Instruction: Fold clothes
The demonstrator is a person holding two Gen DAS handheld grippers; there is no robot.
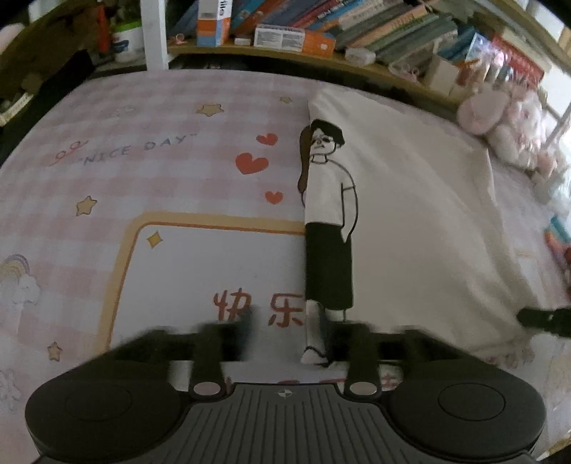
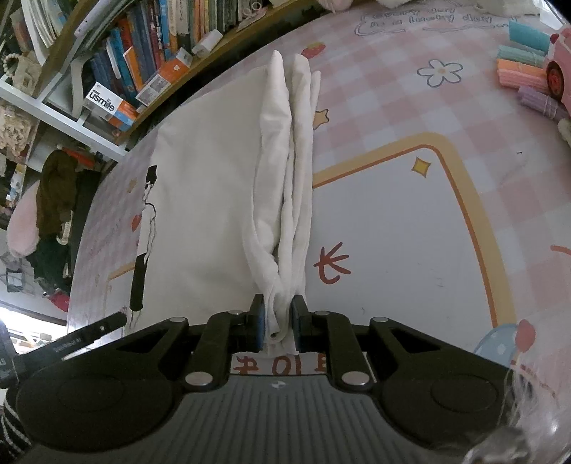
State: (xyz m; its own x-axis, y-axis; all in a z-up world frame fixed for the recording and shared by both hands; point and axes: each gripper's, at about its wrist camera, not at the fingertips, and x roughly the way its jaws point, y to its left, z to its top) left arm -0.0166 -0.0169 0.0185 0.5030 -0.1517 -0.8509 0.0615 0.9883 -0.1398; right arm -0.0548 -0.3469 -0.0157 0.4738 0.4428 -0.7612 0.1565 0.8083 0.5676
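A bed [image 1: 150, 117] covered with a pink checked sheet printed with hearts, stars and lettering fills the left wrist view, and a crowded bookshelf [image 1: 321, 32] runs along its far side. A white T-shirt [image 1: 410, 214] is laid flat on the sheet from about 12 o'clock to 3 o'clock of the left tool [image 1: 285, 332]. Its folded left edge, marked by a printed cartoon figure [image 1: 328, 214], runs almost straight away from the camera, so the long axis is read as 6 to 12 o'clock. The lower end of that edge lies between the two blurred fingers, nearer the right one. The left tool is seen spread wide; whether cloth is touched cannot be told because of the blur. A dark part of the other tool is glimpsed at 3 o'clock, at the garment's near right corner.

In the right wrist view the same bed and bookshelf [image 2: 135, 71] are seen, with rolled cloths [image 2: 524, 67] at 1 o'clock. The T-shirt [image 2: 207, 200] spreads from 12 o'clock toward 10 o'clock, and its right edge is gathered into a long bunched ridge [image 2: 289, 178] pointing to 12 o'clock. The right tool [image 2: 278, 326] is pressed together on the near end of this ridge, the cloth pinched between the blue pads. The right hand is judged the nearer to a folding move, which would carry the gripped edge toward 9 o'clock, across the shirt.
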